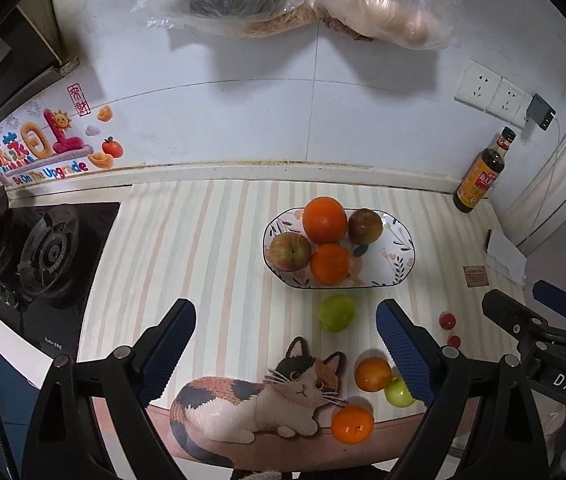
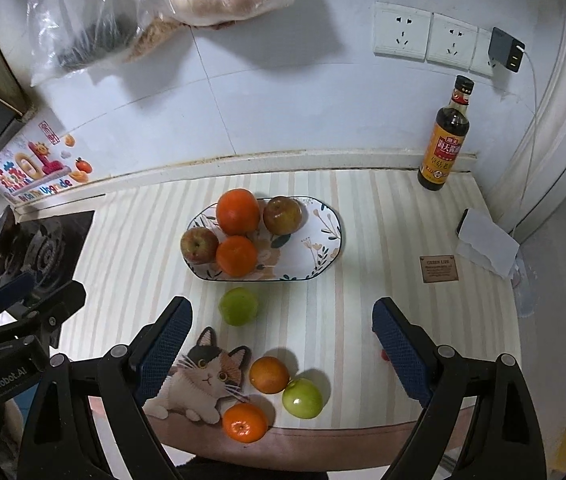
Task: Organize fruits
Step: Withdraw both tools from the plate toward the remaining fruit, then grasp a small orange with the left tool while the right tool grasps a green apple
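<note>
Left claw [image 1: 286,342] fingers spread apart, empty, hovering above front of desk [image 1: 203,248]. Right claw [image 2: 282,340] likewise spread, empty. Plate [image 2: 325,236] mid-desk holds two oranges and two red apples, clustered toward its left side. Green apple [image 2: 237,306] on mat just in front of plate. Near front edge: orange [image 2: 269,375], second green apple [image 2: 302,398] touching it, third orange [image 2: 245,422] beside cat print [image 2: 199,380]. Sauce bottle [image 2: 445,136] upright at back right against wall.
</note>
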`<state>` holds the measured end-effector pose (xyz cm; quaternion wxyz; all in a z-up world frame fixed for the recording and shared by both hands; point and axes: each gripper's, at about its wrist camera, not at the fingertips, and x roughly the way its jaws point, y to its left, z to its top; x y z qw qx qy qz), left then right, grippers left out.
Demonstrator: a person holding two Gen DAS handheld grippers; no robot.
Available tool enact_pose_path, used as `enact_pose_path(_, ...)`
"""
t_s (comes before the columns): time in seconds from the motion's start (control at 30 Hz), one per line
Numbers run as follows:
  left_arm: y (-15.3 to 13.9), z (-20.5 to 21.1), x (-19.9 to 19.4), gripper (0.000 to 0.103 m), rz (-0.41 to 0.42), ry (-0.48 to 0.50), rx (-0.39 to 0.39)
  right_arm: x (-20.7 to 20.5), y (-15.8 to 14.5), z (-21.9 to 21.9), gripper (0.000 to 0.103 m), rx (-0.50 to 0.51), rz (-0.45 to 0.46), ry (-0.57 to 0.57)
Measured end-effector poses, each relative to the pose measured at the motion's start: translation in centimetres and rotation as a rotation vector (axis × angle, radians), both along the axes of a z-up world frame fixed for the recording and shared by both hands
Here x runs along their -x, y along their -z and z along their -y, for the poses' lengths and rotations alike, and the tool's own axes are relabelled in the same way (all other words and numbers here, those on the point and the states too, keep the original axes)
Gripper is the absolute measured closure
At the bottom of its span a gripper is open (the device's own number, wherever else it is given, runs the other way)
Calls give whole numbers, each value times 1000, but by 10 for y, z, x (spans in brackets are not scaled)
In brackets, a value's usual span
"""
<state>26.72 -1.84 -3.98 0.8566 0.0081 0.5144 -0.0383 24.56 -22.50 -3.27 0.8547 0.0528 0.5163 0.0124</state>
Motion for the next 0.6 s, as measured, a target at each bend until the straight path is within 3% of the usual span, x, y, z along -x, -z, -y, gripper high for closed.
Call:
enact_pose_path(0.2, 16, 3, 1, 10, -43, 3, -20, 7, 9, 10, 4, -69, -23, 27)
enact_pose_path(0.3, 43, 9, 1, 1, -112, 28, -27, 7, 33, 23, 4, -101, -78, 50)
enact_pose_path(0.47, 109, 28, 12, 1, -316, 97, -8, 10, 107, 46, 4, -195, -260, 60)
enact_pose_path(0.6, 163, 52, 31, 1, -466, 174, -43, 20, 179, 60, 5, -288, -415, 86)
